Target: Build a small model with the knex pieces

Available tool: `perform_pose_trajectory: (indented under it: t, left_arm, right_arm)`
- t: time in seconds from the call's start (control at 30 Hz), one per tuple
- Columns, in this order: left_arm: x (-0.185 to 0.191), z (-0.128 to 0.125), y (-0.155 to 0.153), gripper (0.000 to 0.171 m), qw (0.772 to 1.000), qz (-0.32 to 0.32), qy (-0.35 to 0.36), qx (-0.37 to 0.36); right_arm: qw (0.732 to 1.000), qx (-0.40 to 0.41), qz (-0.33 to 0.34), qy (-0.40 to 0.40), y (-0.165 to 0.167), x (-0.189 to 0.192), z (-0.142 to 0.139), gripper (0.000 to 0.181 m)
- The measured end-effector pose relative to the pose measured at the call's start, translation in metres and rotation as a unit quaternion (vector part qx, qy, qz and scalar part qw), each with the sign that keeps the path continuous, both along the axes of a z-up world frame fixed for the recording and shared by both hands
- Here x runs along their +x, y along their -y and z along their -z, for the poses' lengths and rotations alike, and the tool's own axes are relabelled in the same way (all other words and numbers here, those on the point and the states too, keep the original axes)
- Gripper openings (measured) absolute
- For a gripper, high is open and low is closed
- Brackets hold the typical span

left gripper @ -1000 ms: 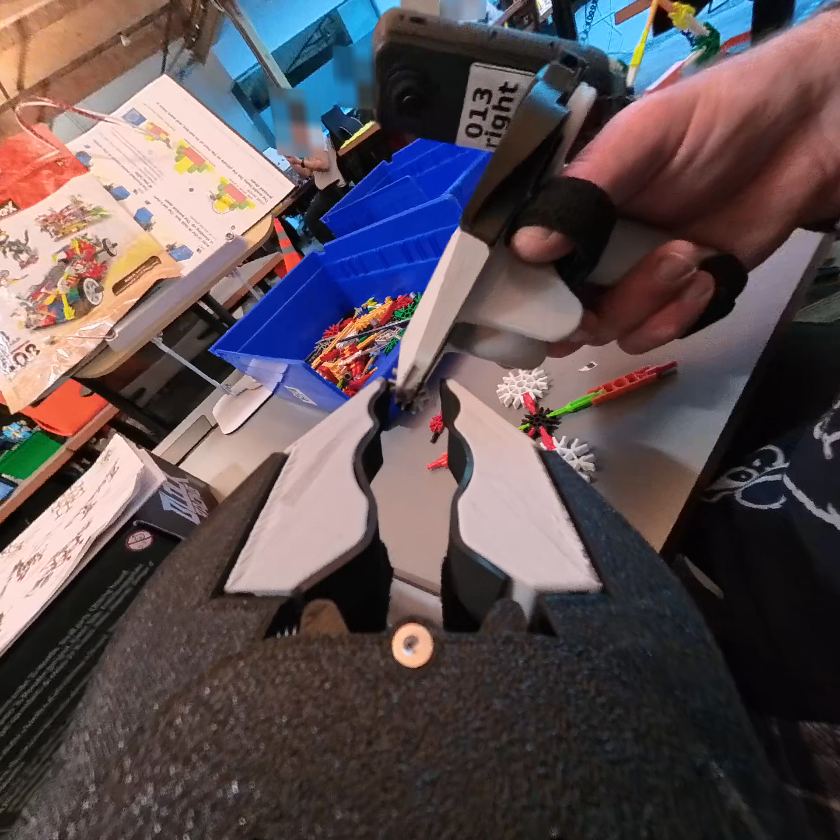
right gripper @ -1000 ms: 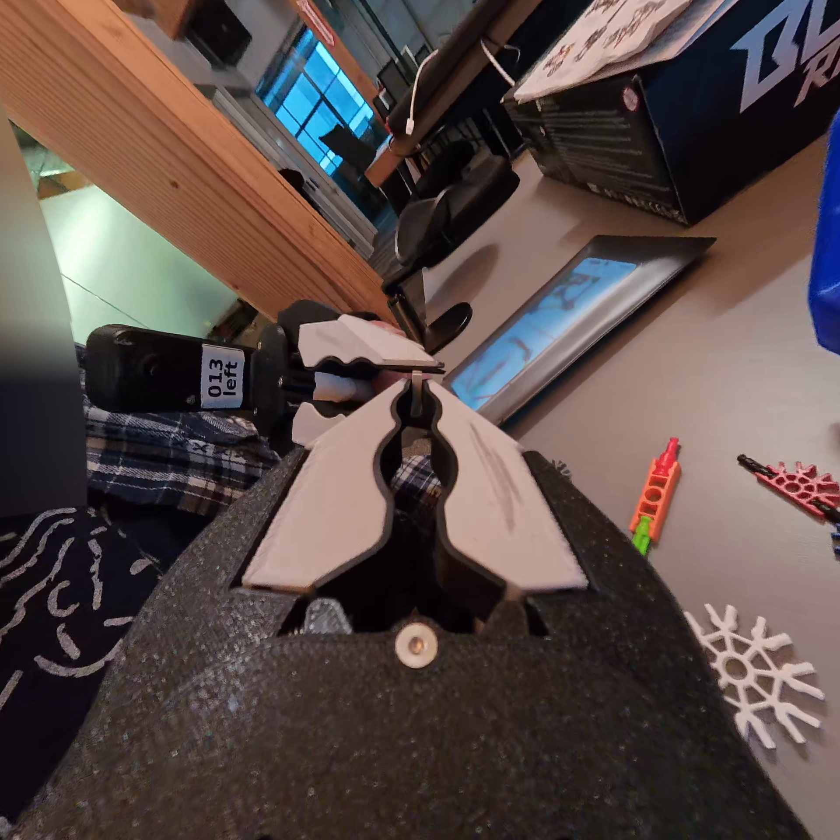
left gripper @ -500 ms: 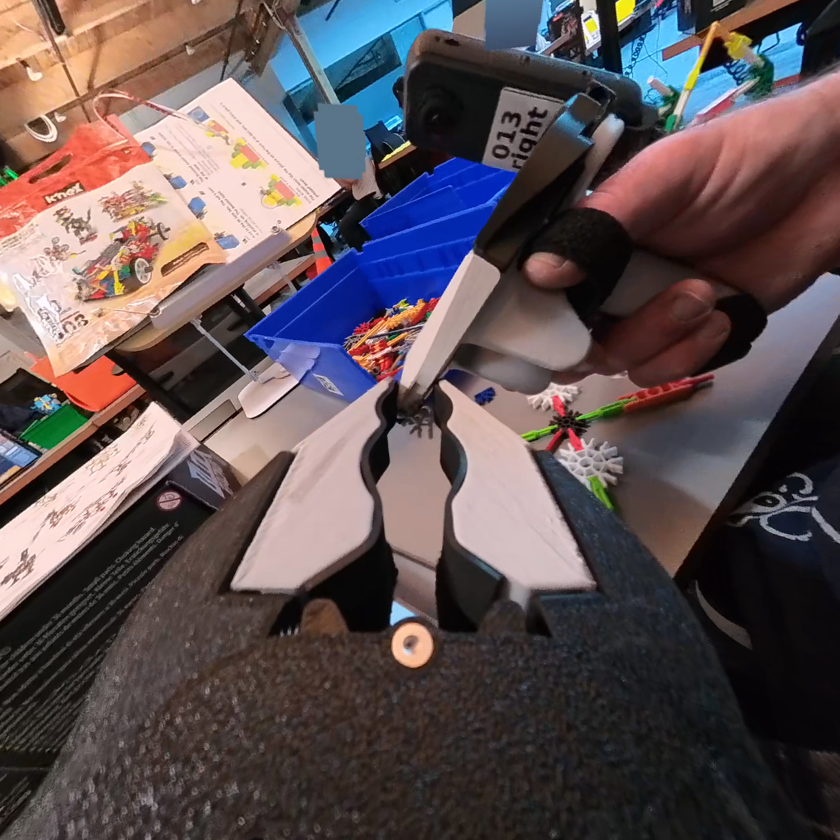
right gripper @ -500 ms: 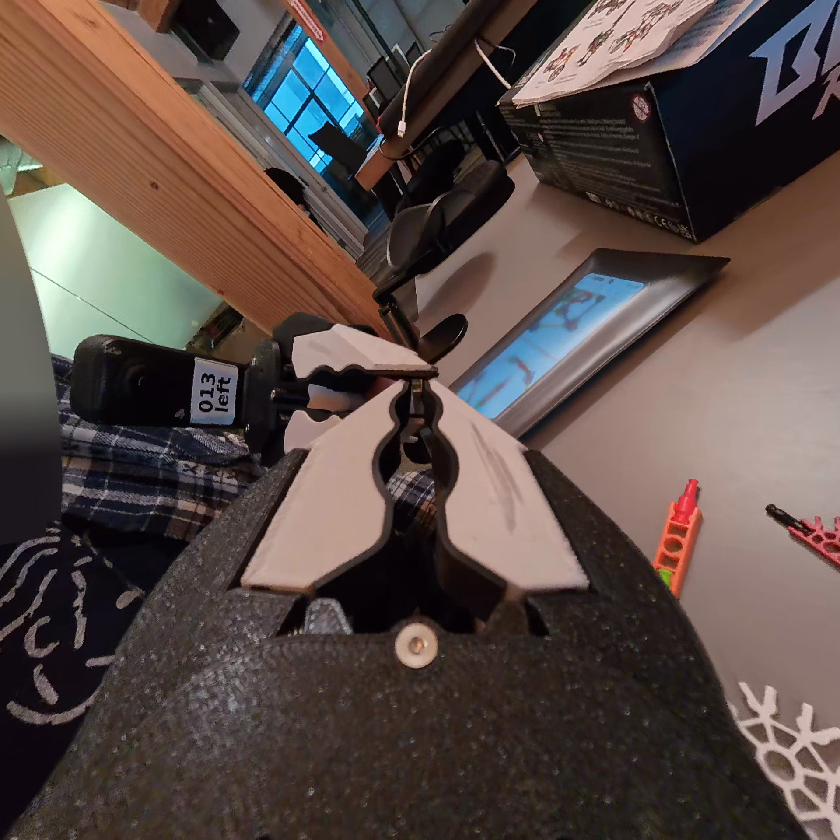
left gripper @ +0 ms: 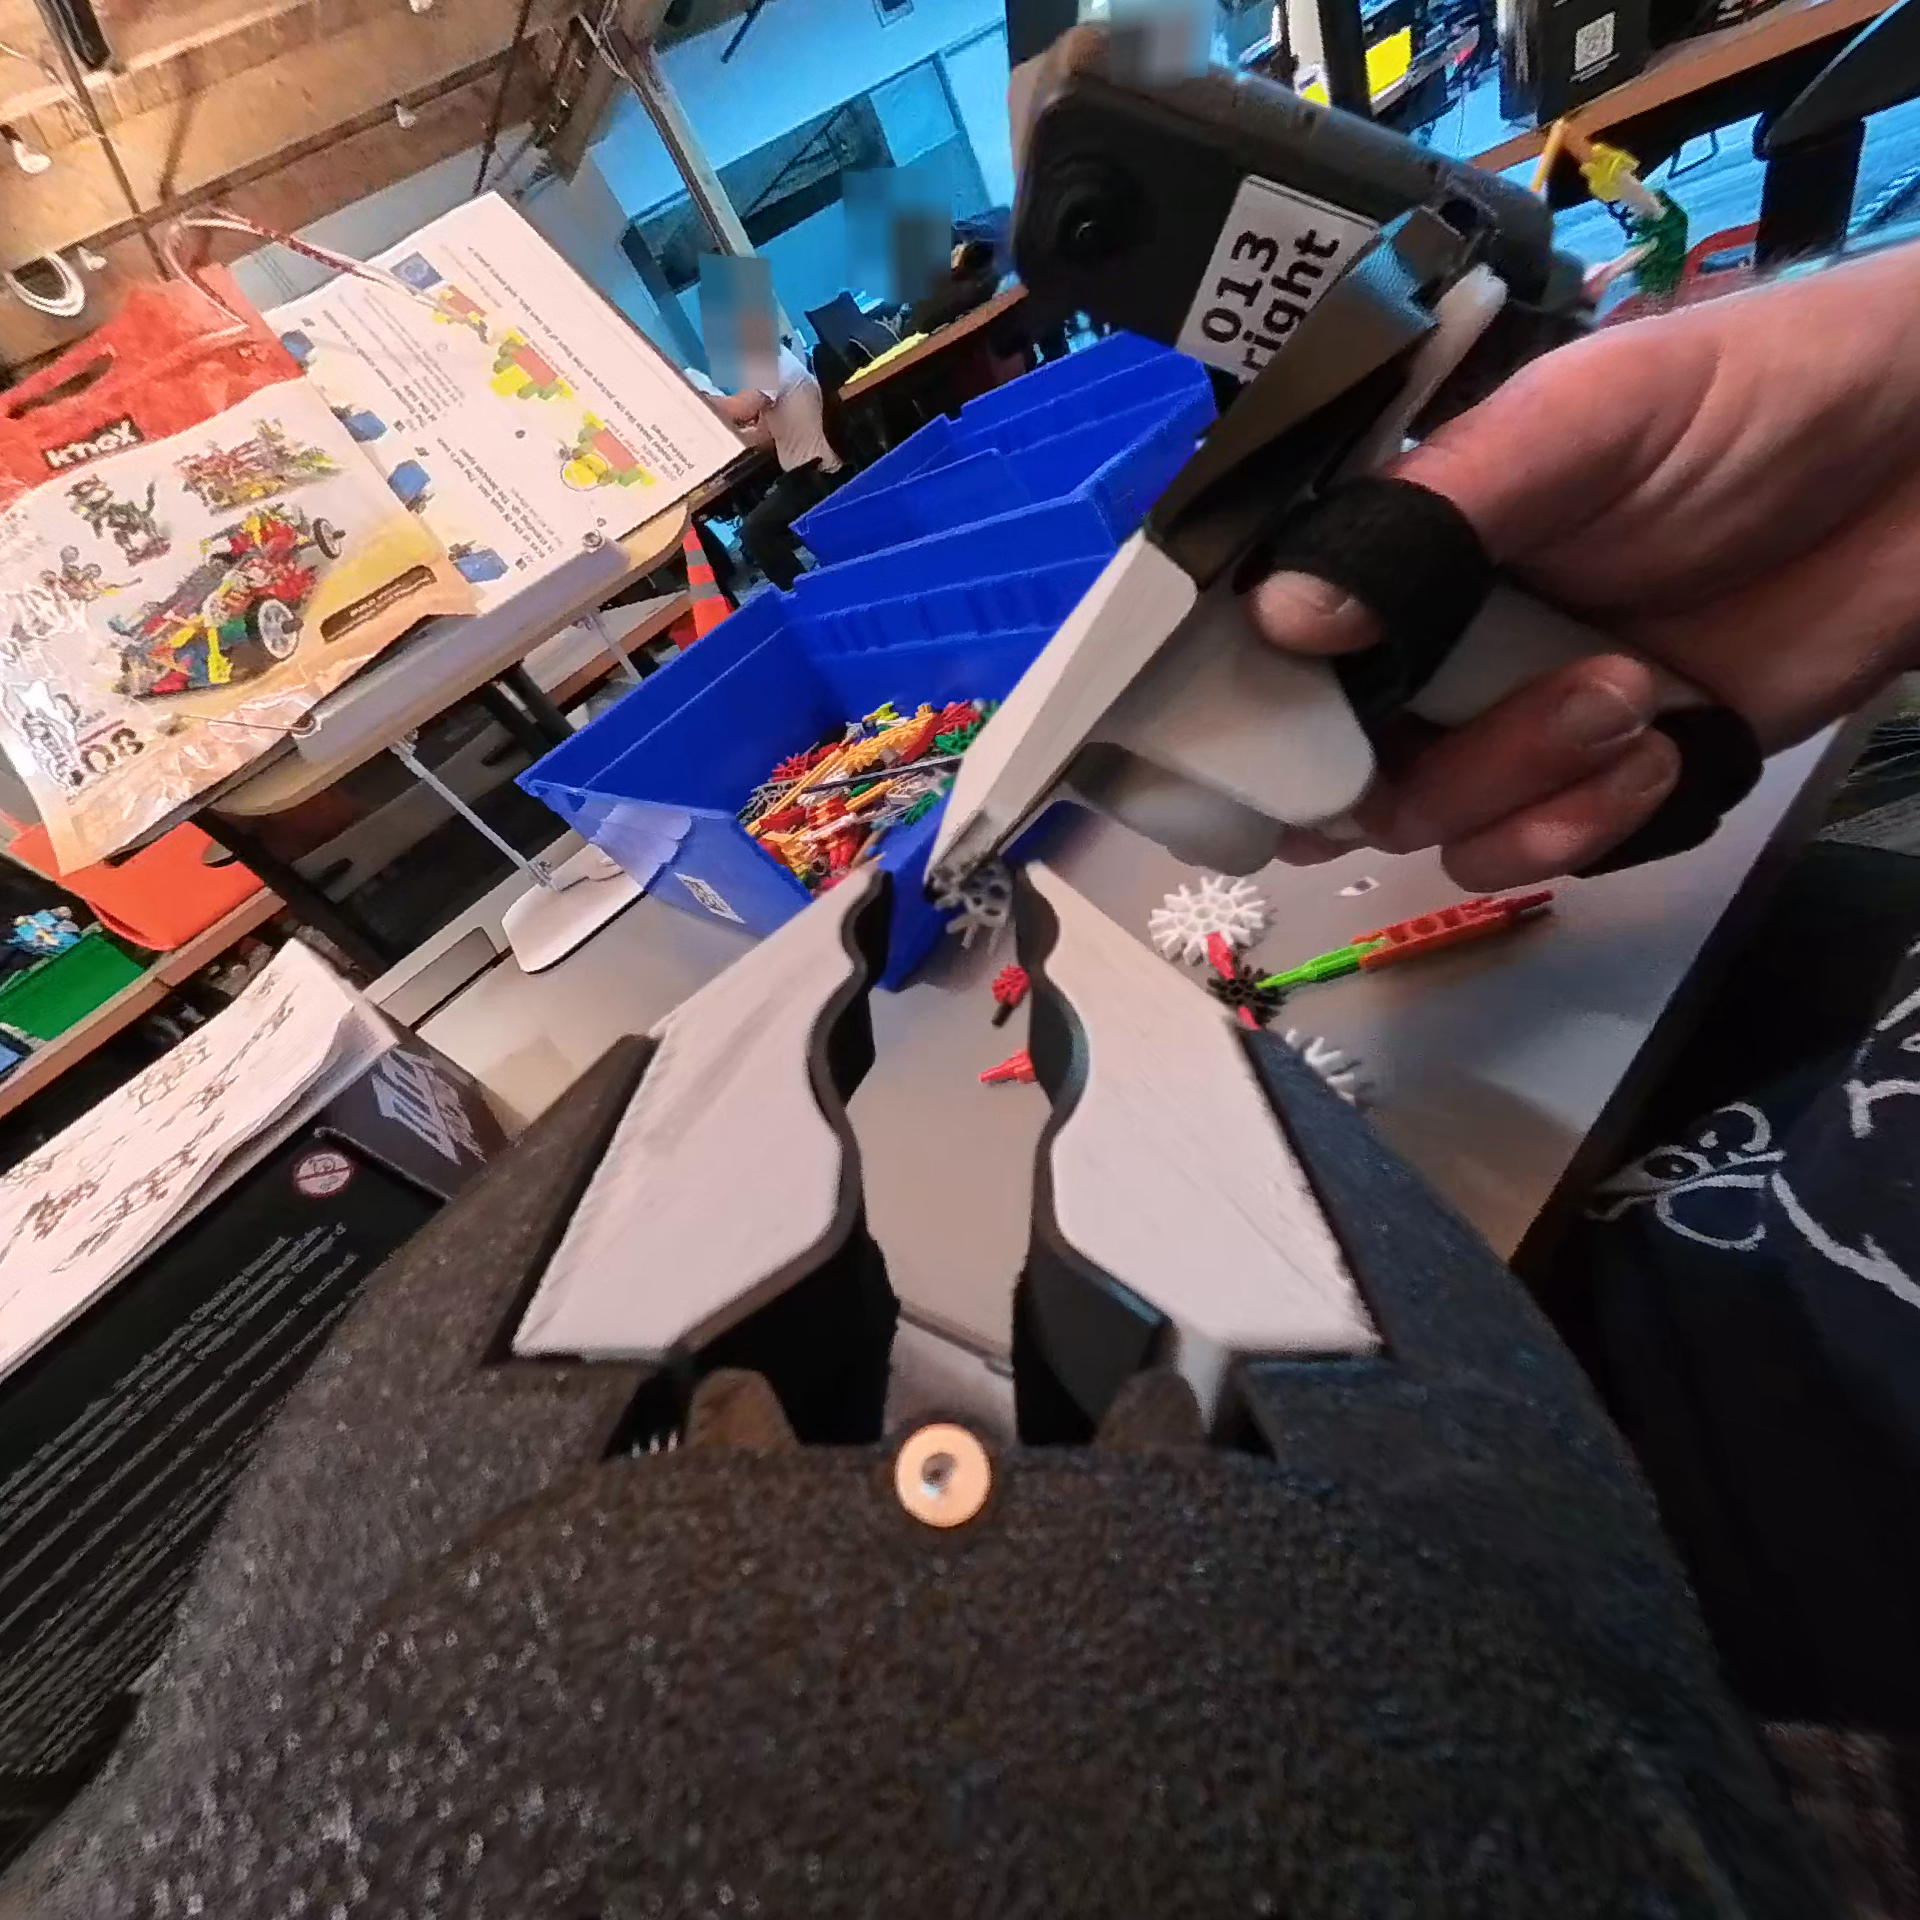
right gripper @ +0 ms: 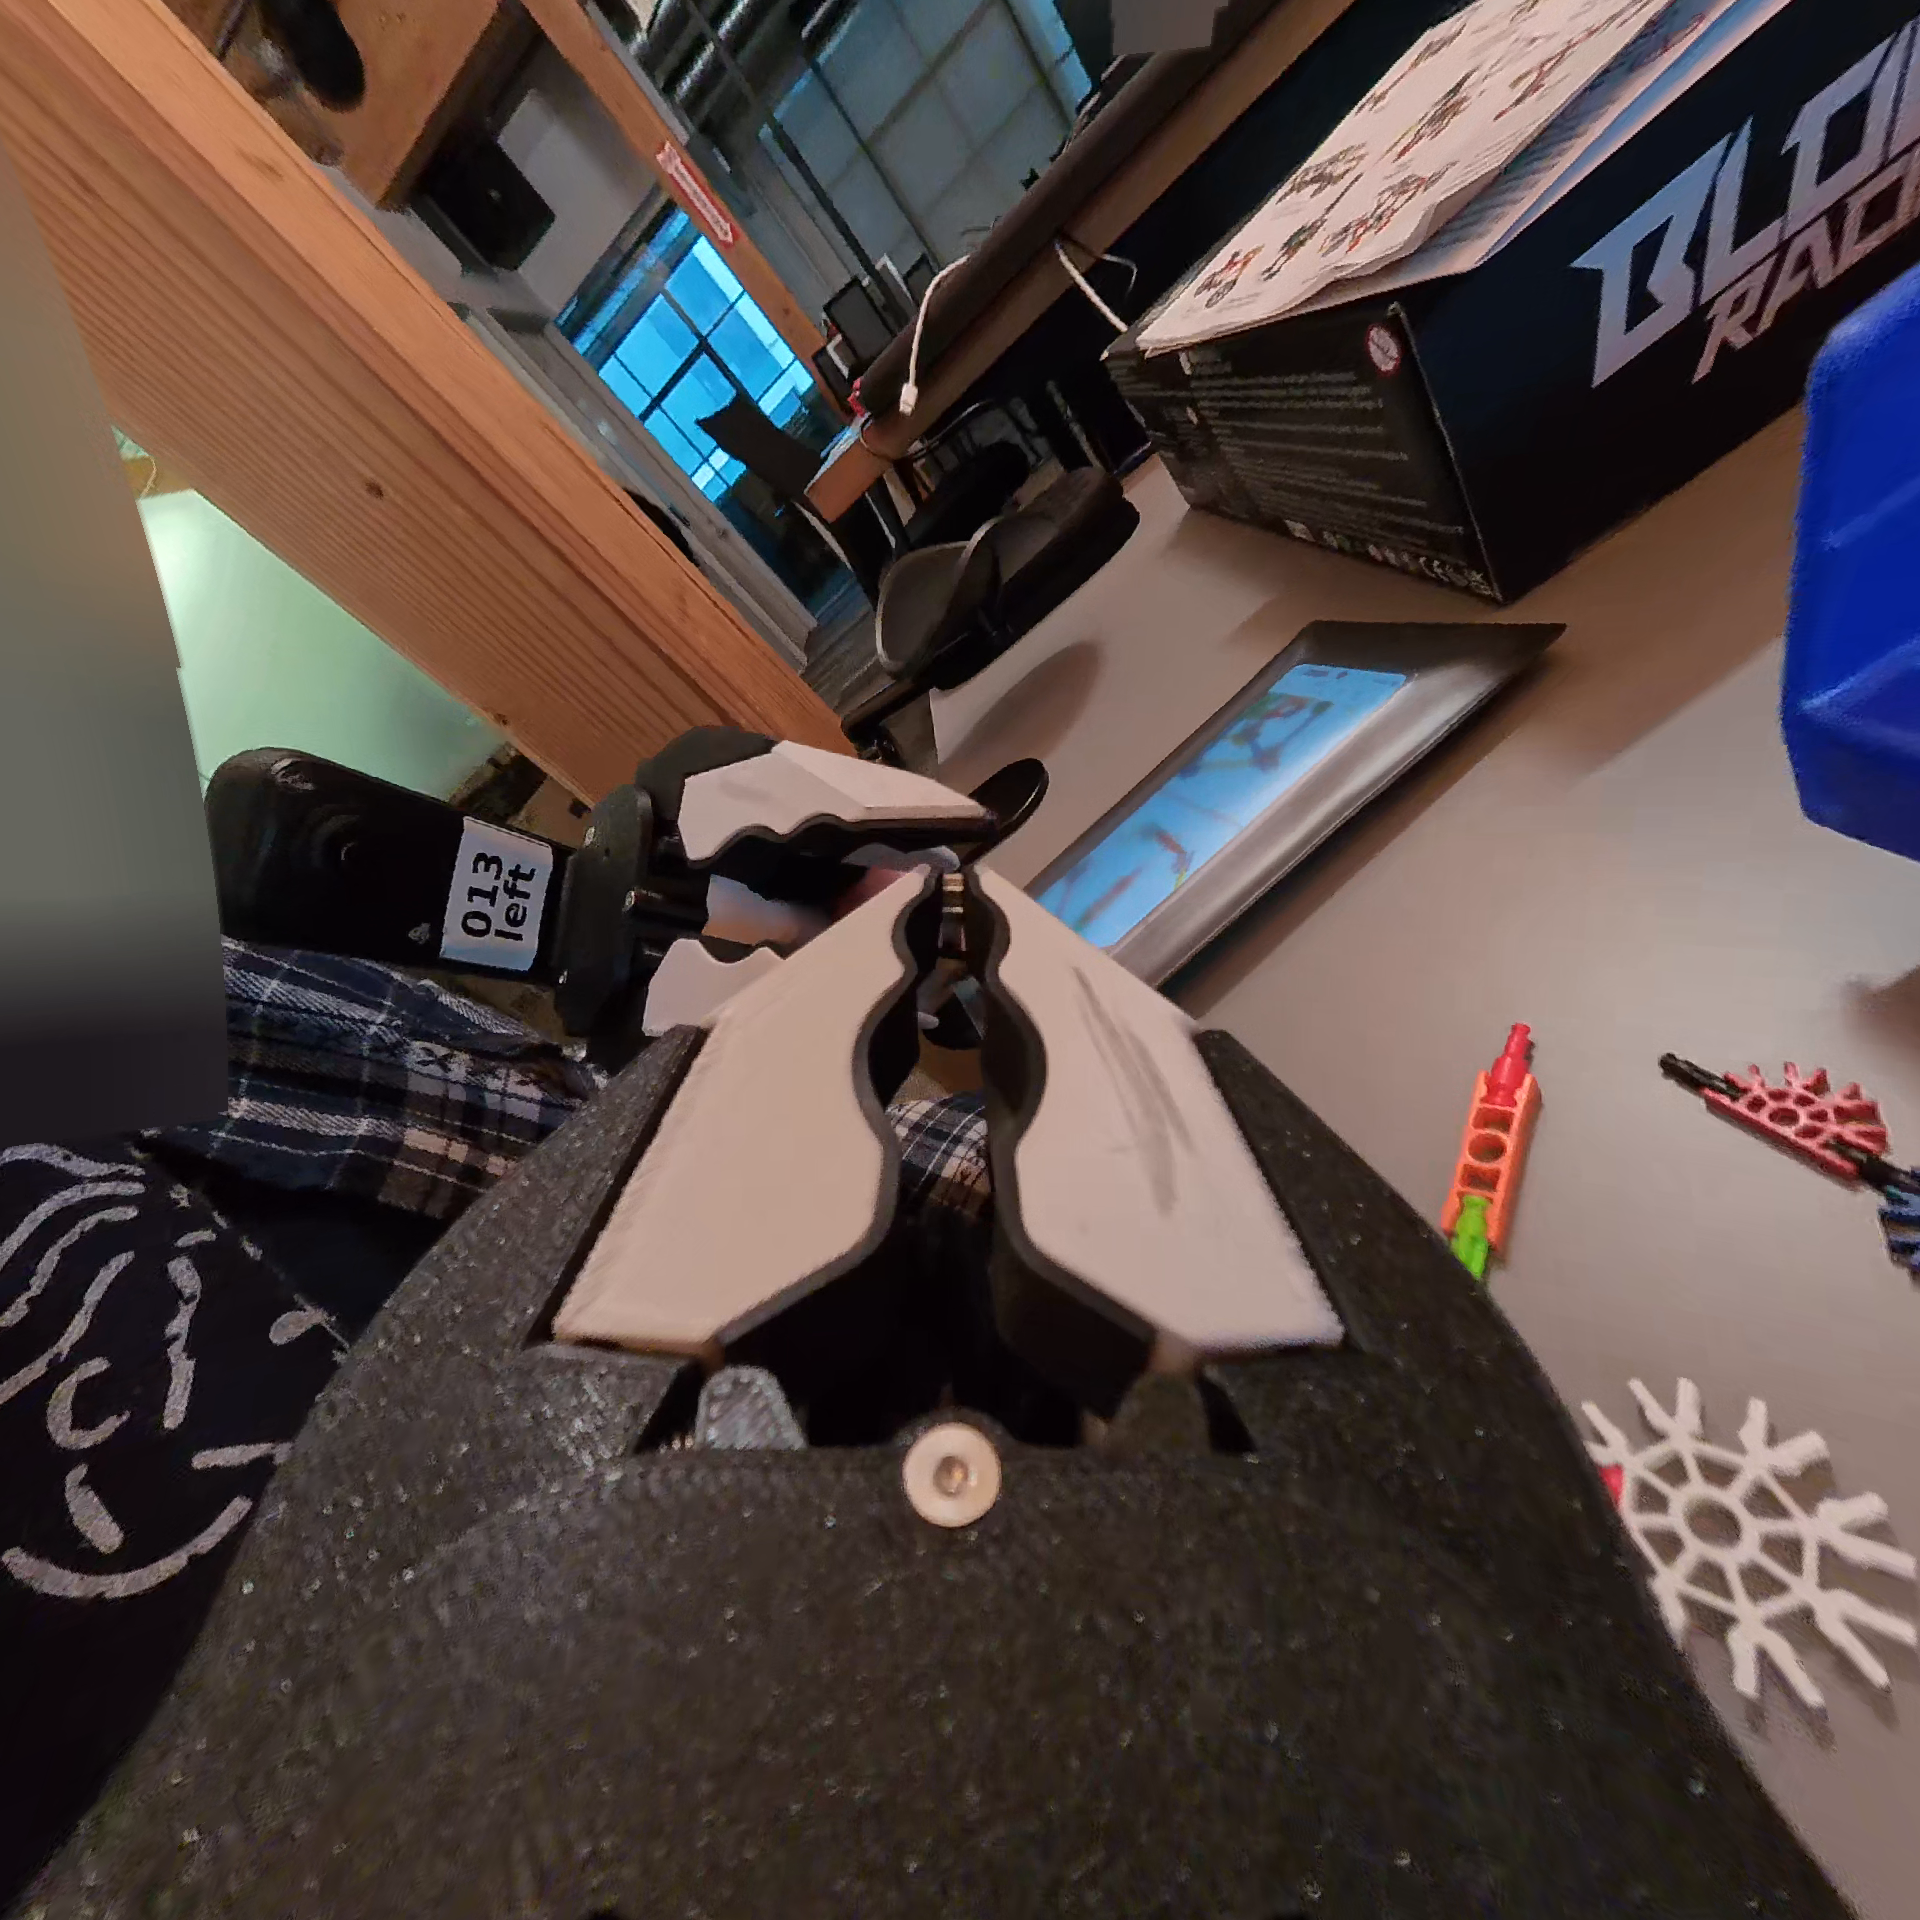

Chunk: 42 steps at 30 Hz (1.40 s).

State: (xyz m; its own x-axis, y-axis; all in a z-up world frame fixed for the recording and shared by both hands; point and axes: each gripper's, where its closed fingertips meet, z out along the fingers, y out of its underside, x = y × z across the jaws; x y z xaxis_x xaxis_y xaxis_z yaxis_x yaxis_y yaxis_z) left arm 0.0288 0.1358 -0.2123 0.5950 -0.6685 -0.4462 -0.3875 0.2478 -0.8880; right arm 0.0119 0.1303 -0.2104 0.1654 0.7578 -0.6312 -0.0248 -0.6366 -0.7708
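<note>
Several blue bins [left gripper: 935, 623] are seen behind the grey table [right gripper: 1558, 935], the nearest filled with coloured construction pieces [left gripper: 852, 769]. Well above the table, the right gripper [left gripper: 961, 868] is clenched on a small grey snowflake-shaped connector [left gripper: 982, 904], gripped edge-on at its tips. The left gripper [left gripper: 951, 904] is spread apart, its fingers set either side of that connector, pointing straight at it. A white snowflake connector [right gripper: 1745, 1548] is left lying flat nearby.

White stickers [left gripper: 1262, 294] on both cameras and a black box [right gripper: 1538, 343] bear print
</note>
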Motion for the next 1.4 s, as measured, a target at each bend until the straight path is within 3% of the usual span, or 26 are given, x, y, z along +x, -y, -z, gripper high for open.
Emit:
perform_pose_trajectory:
  t: [0.27,0.4,0.53,0.67,0.8,0.9,1.03,1.4]
  left_arm:
    - [0.01,-0.006,0.005,0.025,0.994,0.039,0.057,-0.086]
    - [0.026,-0.016,0.011,0.024,0.963,0.11,0.149,-0.194]
    - [0.03,-0.026,0.009,0.023,0.942,0.137,0.191,-0.238]
    - [0.03,-0.029,0.012,0.023,0.954,0.129,0.158,-0.222]
    - [0.037,-0.039,0.017,0.019,0.936,0.153,0.192,-0.253]
    - [0.042,-0.05,0.023,0.018,0.909,0.187,0.241,-0.284]
    - [0.045,-0.062,0.034,0.004,0.881,0.229,0.288,-0.297]
    - [0.053,-0.071,0.045,0.0,0.871,0.281,0.266,-0.302]
  right_arm:
    - [0.994,0.042,0.057,-0.08,-0.001,0.027,-0.028,0.002]
    - [0.986,0.073,0.081,-0.123,0.0,0.034,-0.045,0.002]
    - [0.981,0.084,0.097,-0.143,-0.002,0.04,-0.055,0.002]
    - [0.978,0.091,0.108,-0.151,-0.001,0.044,-0.061,0.002]
    - [0.975,0.09,0.1,-0.174,0.002,0.043,-0.069,0.002]
    - [0.974,0.098,0.092,-0.183,0.009,0.043,-0.074,0.002]
    - [0.973,0.106,0.091,-0.186,0.016,0.048,-0.075,0.002]
    - [0.97,0.133,0.091,-0.184,0.031,0.066,-0.077,0.002]
